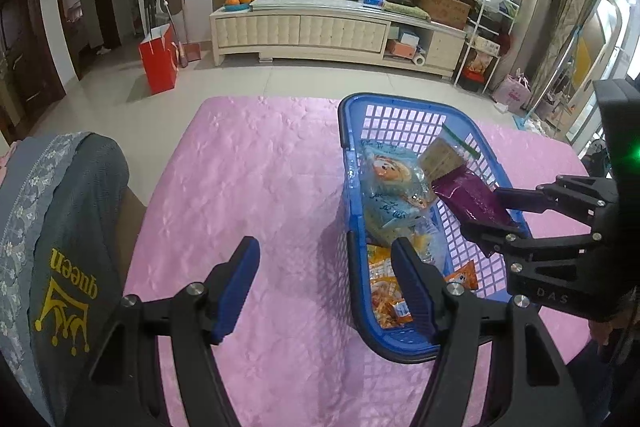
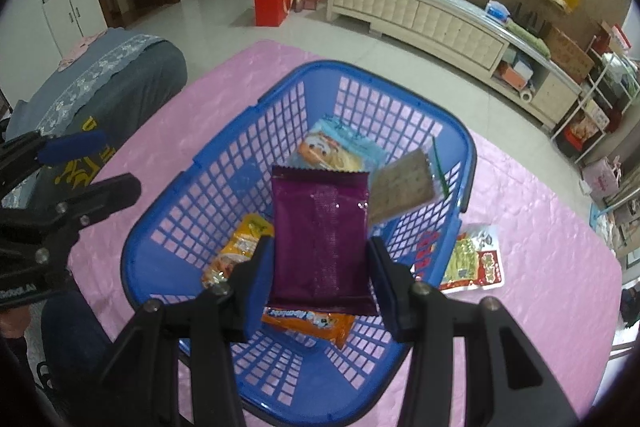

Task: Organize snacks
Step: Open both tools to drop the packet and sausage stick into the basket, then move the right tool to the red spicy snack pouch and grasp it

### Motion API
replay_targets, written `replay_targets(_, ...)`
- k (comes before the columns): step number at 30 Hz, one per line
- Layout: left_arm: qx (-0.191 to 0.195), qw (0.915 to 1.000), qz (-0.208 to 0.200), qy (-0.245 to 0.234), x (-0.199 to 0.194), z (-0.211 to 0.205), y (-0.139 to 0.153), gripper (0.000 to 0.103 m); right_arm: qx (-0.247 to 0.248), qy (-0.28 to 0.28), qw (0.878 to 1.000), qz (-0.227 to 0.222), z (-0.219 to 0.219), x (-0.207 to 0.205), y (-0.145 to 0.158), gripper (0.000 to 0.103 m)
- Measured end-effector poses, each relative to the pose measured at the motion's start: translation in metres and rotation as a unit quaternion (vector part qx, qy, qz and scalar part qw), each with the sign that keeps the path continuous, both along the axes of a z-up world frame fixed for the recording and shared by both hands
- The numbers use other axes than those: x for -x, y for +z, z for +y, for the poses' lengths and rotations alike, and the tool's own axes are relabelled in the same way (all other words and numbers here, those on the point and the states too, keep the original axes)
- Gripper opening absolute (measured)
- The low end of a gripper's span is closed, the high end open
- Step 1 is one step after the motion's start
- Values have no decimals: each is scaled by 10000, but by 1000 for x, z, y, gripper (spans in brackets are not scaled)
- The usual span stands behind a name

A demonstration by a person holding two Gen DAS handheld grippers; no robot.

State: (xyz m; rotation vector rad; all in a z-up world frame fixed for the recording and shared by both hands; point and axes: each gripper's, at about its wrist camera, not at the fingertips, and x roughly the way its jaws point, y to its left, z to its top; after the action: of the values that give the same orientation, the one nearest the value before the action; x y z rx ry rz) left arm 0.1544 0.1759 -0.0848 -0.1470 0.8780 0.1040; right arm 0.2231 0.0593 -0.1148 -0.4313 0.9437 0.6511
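- two grippers over a pink cloth [image 2: 540, 227] w/ a blue basket [image 2: 224, 183] on it.
- right gripper [image 2: 320, 279]: jaws about half spread, pads clamped on both long edges of a purple packet [image 2: 320, 223]; packet sticks out fwd past the fingertips, above the basket interior.
- just under the right gripper's tips, on the basket floor: orange packet [image 2: 308, 323]; a yellow-orange packet [image 2: 236, 255] sits to its left by the left finger.
- fwd-right of the purple packet: cracker pack [image 2: 404, 187] leaning on the basket's far-right wall, touching the purple one's corner.
- straight ahead, past the purple packet: light-blue snack bag [image 2: 340, 147] at the basket's far end.
- right of the right gripper, outside the basket on the cloth: green/red snack bag [image 2: 476, 259], near the basket wall.
- left gripper [image 1: 324, 287]: jaws roughly half apart, nothing gripped; its right finger is over the basket's near-left corner, left finger over bare cloth.
- left of the left gripper: grey cushion [image 1: 68, 227] w/ yellow "queen" print.
- far ahead: cream cabinet [image 1: 300, 31], red bag [image 1: 158, 61] on the floor.
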Motion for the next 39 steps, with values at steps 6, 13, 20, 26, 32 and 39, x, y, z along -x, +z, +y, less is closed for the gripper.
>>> replay_targets(6,-39,10000,7,-9,5,-2,1,66,-29,10,9998,172,4,1,-5,53)
replay_targets(13,-120,9999,18,-85,10,-13,7,66,-48,-59,9998,162,-2,4,2,77)
replay_targets(20,-162,9997,-77,-176,5,-30,21,66,-192,-219,9996,44,-29,-1,21,80)
replay_targets(26,-223,9989,-8,-417,-15,-50,37,66,-264,-507,9984,50,-65,-22,40,83)
replay_targets(32,-142,9992,53,-370,-42,-61,45,66,-230,-768,9967,122,-96,-47,47,88)
replay_targets(39,-182,9983,446,-342,-78,-75,23,66,-419,-1839,9764,1048,-131,-95,18,89)
